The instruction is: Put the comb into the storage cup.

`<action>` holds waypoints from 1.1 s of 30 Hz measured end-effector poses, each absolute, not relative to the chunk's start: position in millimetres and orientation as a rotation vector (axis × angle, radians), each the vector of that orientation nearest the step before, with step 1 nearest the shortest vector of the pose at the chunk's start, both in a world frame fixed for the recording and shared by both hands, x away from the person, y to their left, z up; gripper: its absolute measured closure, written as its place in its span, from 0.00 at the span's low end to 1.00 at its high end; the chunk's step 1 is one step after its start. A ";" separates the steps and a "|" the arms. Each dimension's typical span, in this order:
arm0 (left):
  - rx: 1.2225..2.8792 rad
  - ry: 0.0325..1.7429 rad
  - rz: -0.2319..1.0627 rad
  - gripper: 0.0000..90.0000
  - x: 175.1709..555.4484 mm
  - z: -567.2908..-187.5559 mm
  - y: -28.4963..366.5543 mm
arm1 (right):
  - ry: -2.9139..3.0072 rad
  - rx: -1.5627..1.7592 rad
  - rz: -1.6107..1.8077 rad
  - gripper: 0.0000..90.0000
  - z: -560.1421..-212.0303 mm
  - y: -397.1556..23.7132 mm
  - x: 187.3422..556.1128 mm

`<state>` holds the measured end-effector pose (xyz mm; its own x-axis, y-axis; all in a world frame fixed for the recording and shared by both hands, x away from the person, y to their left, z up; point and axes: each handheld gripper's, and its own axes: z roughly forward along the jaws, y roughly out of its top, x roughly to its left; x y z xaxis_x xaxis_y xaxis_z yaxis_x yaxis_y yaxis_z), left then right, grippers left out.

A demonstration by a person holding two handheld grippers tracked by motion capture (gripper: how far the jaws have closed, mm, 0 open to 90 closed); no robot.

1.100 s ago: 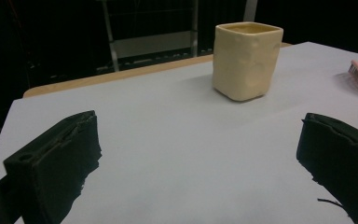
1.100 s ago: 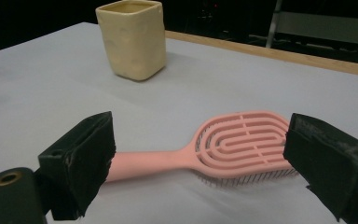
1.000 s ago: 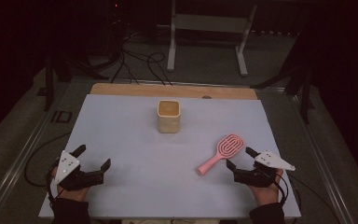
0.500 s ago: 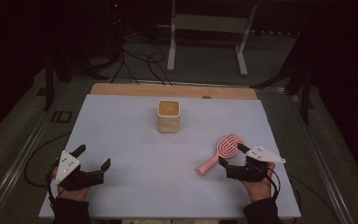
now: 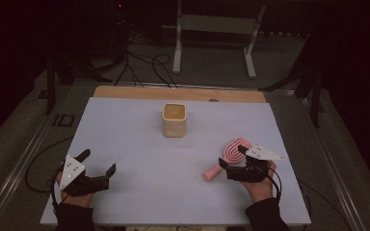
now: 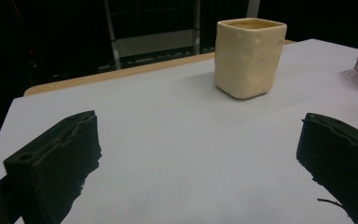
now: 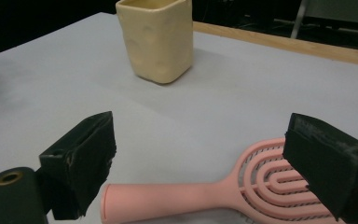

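The right gripper [image 5: 232,162] has moved in toward the pink brush [image 5: 227,158] since a second ago. Before, it sat beside the brush head, close to the right edge of the tabletop [image 5: 125,139]. Now its jaws stand wide open with the brush between them, and they hold nothing yet. In the right gripper view the brush [image 7: 223,186] lies flat, its handle pointing toward the left jaw and its head just by the right jaw. It looks like the grab is about to start, and closing the jaws should be the next thing.

The left gripper [image 5: 96,163] has not moved. It rests near the front left corner, jaws wide open and empty.

The brush is smooth pink plastic. Its head is round with curved slots, and its handle is long and rounded. It lies near the right edge of the tabletop, toward the front.

The cup [image 5: 174,120] stands near the middle, toward the back edge. It is pale yellow, squarish with soft corners, and its sides look a bit bumpy. The tabletop is flat and light grey.
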<state>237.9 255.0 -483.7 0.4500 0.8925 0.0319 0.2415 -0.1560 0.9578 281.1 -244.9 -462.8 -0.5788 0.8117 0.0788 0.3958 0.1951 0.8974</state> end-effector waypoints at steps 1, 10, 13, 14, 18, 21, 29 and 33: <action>1.663 0.995 0.784 0.00 238.0 -483.7 254.9 | 2.064 1.127 1.353 0.10 -463.2 -243.2 281.8; 1.671 0.993 0.783 0.00 238.5 -484.3 253.8 | 2.106 1.117 1.330 0.10 -465.5 -230.0 287.7; 1.673 0.993 0.783 0.00 238.8 -484.7 253.2 | 2.121 1.125 1.316 0.10 -465.9 -225.4 290.7; 1.674 0.992 0.784 0.00 239.0 -484.7 252.9 | 2.125 1.125 1.316 0.10 -466.0 -224.7 291.1; 1.680 0.991 0.786 0.00 239.0 -484.8 252.0 | 2.144 1.124 1.306 0.10 -466.9 -219.0 293.1; 1.685 0.988 0.786 0.00 239.1 -485.0 251.5 | 2.160 1.122 1.301 0.10 -468.0 -214.0 294.6; 1.690 0.985 0.788 0.00 239.2 -485.1 250.9 | 2.200 1.121 1.281 0.22 -472.0 -202.4 297.2; 1.693 0.984 0.788 0.00 239.5 -485.5 250.1 | 2.223 1.122 1.251 0.49 -475.3 -198.6 297.8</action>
<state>239.5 250.1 -485.5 0.4598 0.8864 0.0534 0.2457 -0.1848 0.9516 297.8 -198.6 -475.3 -0.6236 0.7784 0.0732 0.4667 0.2955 0.8336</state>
